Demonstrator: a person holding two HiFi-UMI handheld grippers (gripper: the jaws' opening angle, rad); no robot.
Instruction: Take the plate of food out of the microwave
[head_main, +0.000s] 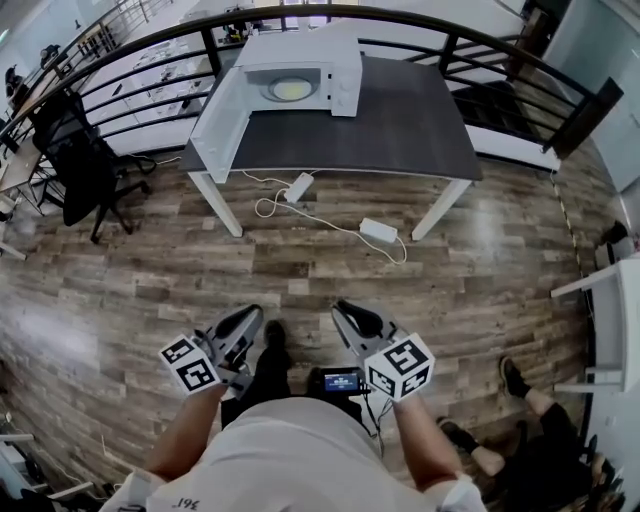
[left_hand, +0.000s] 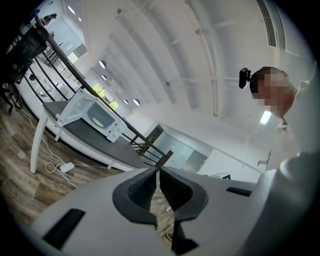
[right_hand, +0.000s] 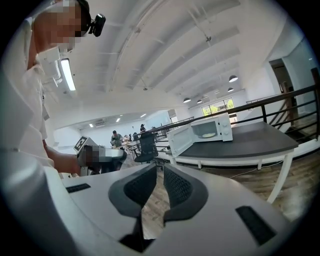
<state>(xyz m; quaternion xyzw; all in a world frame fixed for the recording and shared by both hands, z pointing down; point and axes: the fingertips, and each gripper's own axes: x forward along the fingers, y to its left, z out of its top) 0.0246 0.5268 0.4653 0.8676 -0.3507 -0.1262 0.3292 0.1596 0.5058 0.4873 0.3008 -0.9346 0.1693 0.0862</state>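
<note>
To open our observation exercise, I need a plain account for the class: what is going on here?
A person stands on the wood floor, some way back from a dark table that bears a white microwave. Its door stands open, and the plate of food sits inside, untouched. The person holds the left tool and the right tool low, near the body. The left is shut, the right shows a narrow gap, and neither holds anything.

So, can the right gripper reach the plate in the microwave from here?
Probably not yet: the door stands open and nothing blocks the plate, but the right gripper hangs by the person's body, a stretch of floor short of the table.
</note>
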